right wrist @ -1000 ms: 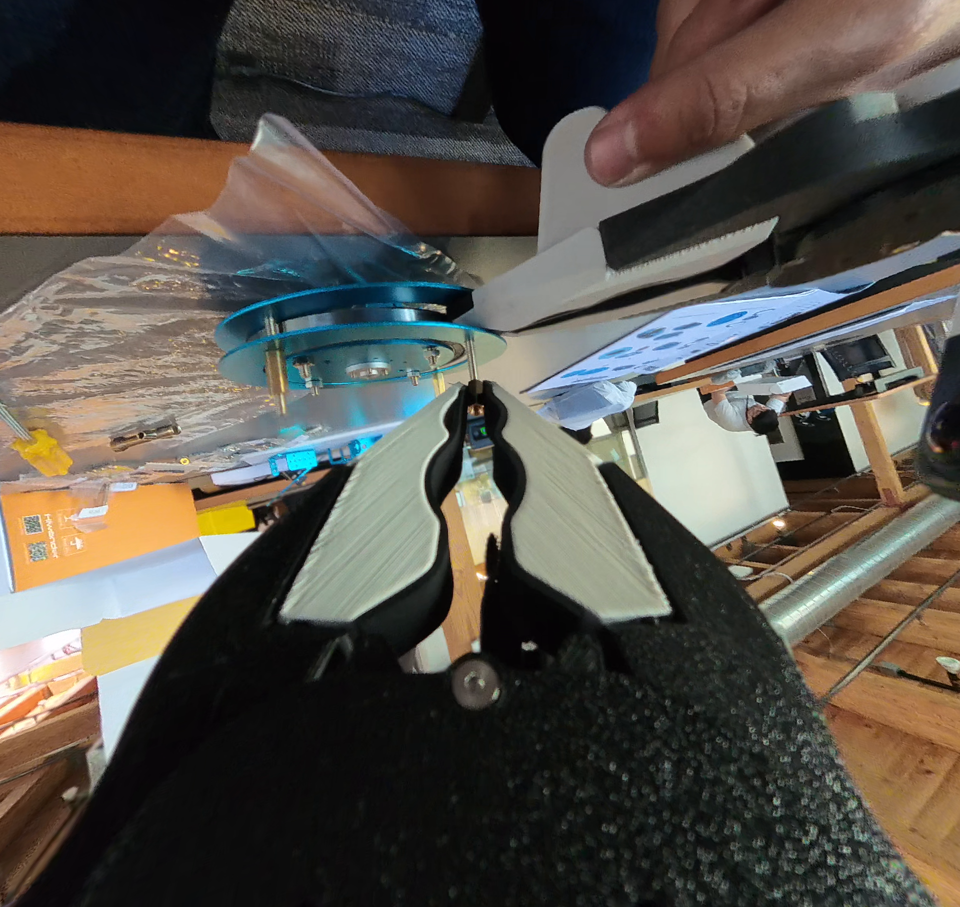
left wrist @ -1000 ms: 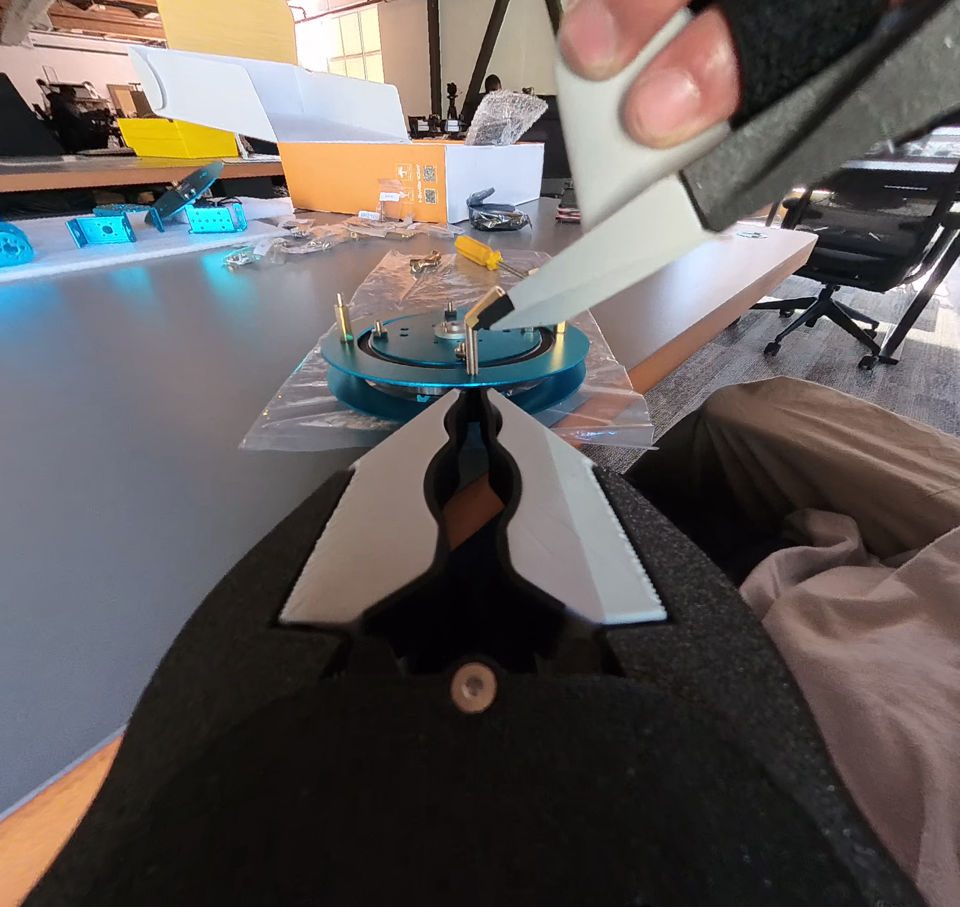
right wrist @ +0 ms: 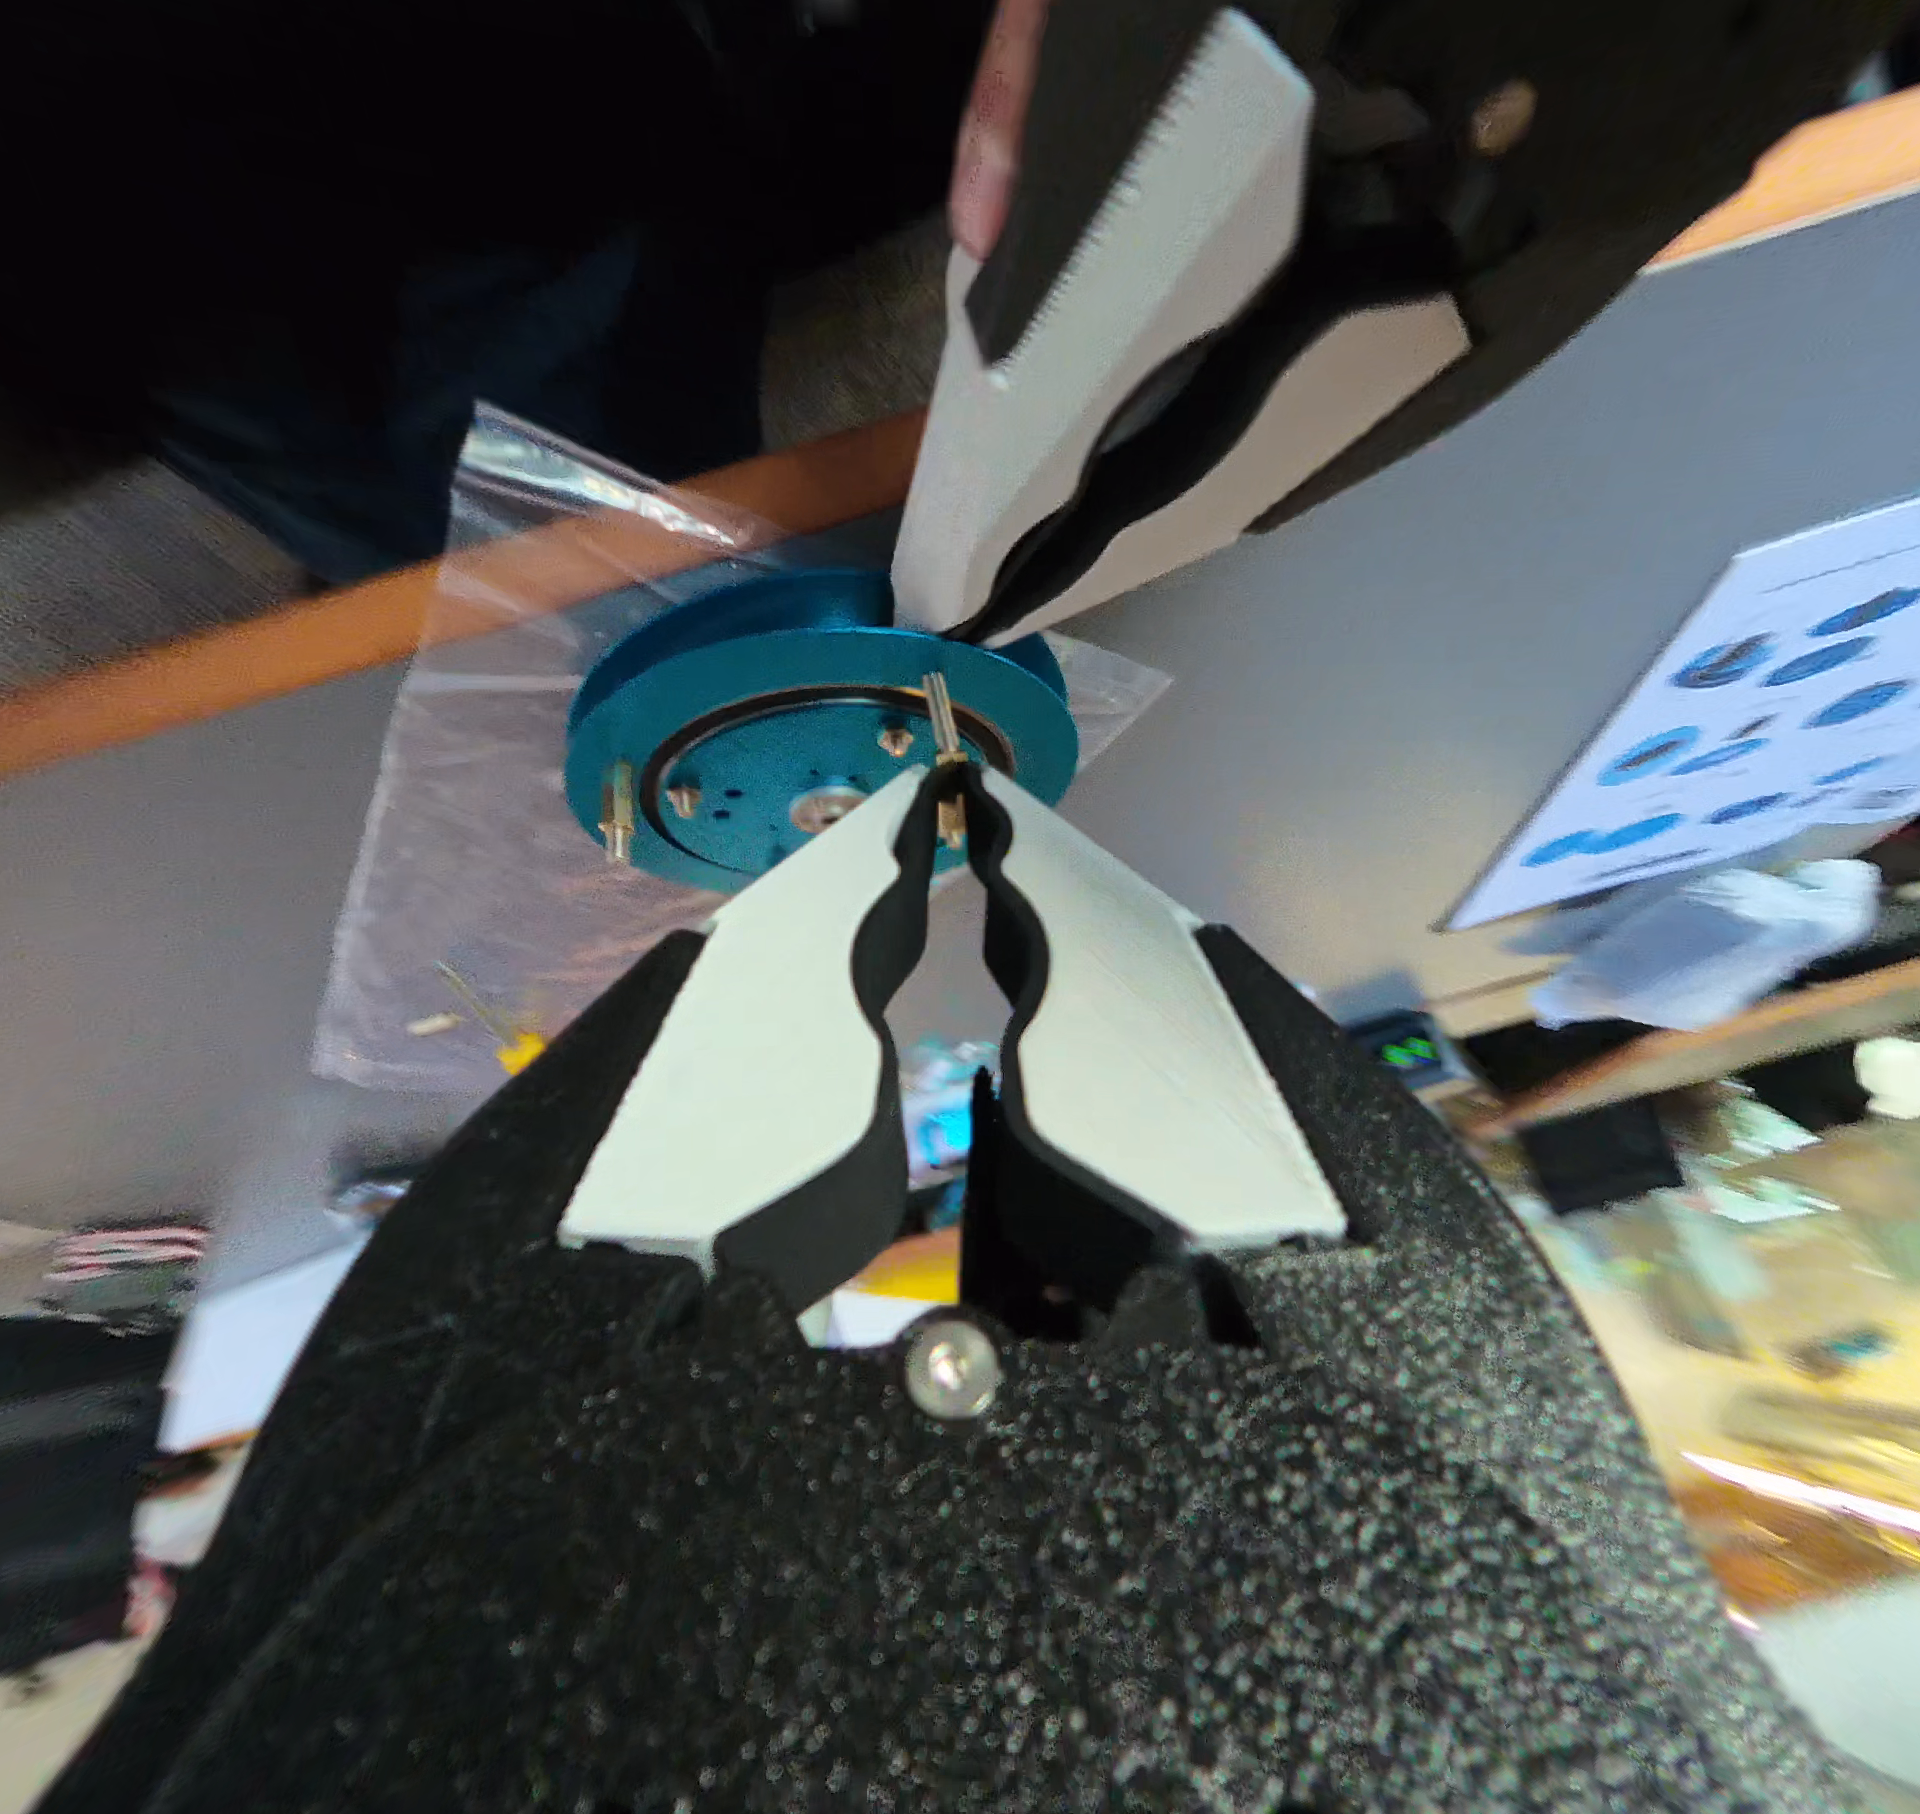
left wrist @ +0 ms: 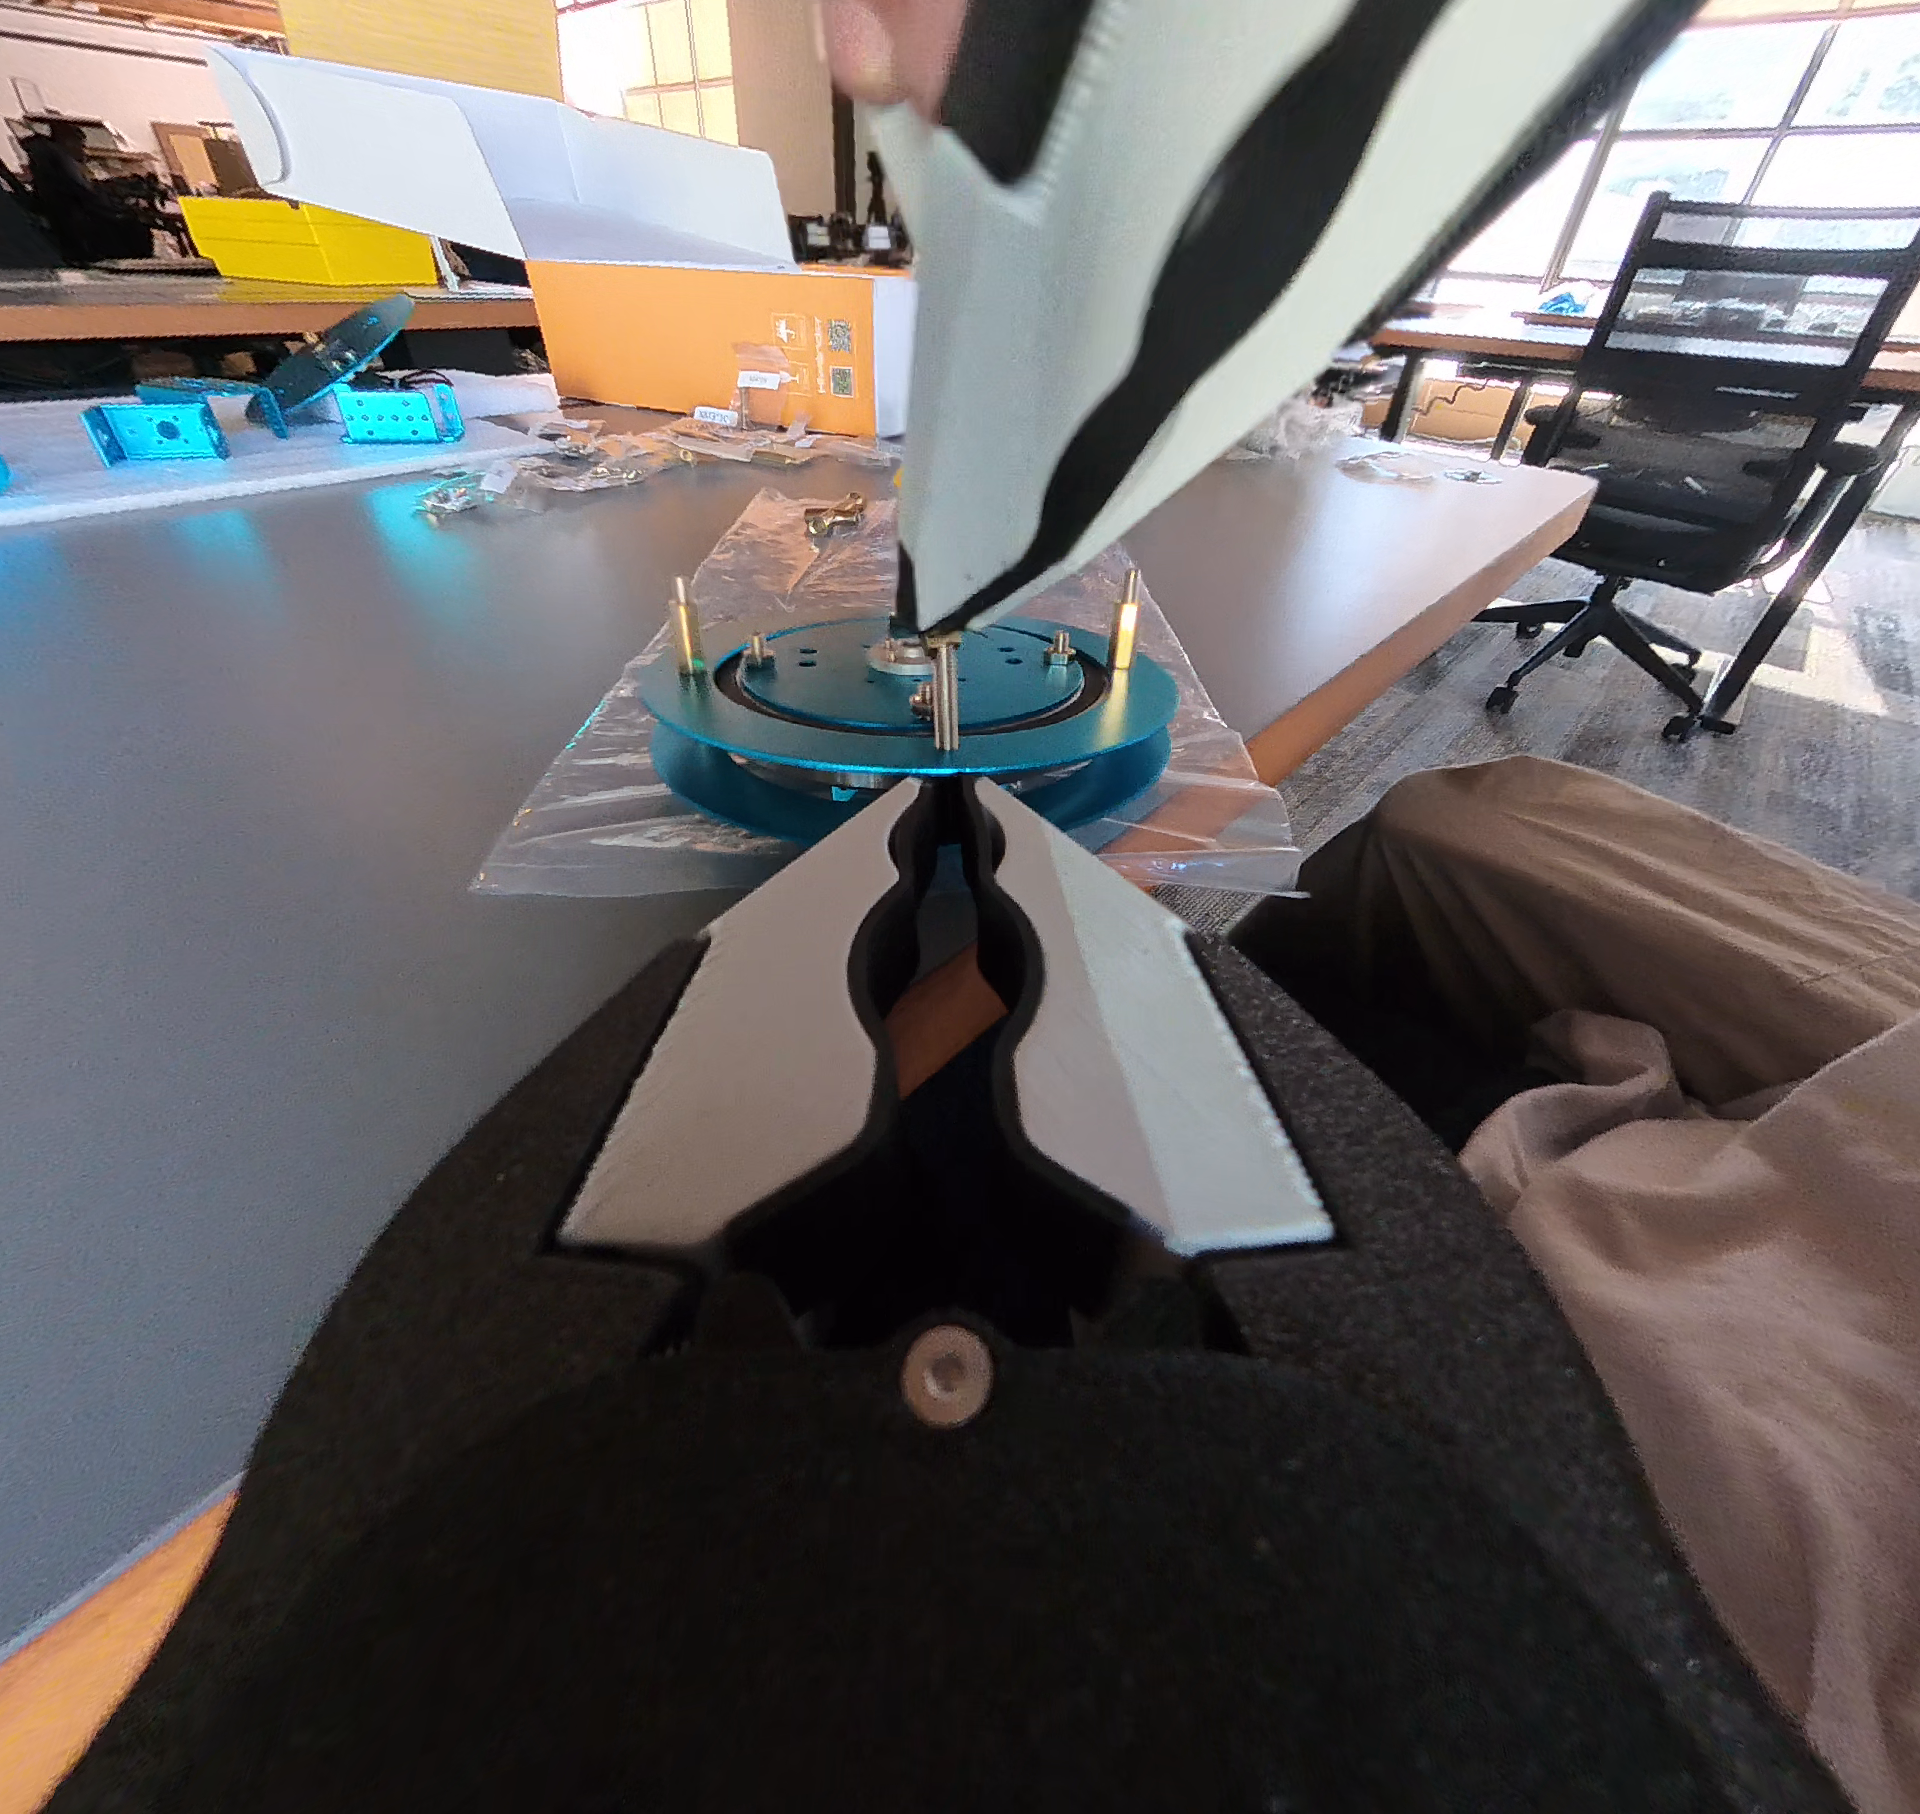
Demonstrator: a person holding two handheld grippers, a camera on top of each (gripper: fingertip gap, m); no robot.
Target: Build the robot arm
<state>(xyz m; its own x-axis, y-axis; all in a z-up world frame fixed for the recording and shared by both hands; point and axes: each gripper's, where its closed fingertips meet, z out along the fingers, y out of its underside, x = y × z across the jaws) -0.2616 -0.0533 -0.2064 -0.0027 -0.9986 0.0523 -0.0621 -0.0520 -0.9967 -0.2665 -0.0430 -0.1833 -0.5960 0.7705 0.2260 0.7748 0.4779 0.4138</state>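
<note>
While left tool [left wrist: 943, 790] seemingly pinches turntable's [left wrist: 904, 715] rim.

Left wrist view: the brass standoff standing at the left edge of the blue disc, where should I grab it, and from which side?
Probably best to pinch the brass standoff on its upper shaft, coming straight down from above. It stands upright on the blue disc rim with open space around its top, and its foot sits against the plate.
</note>
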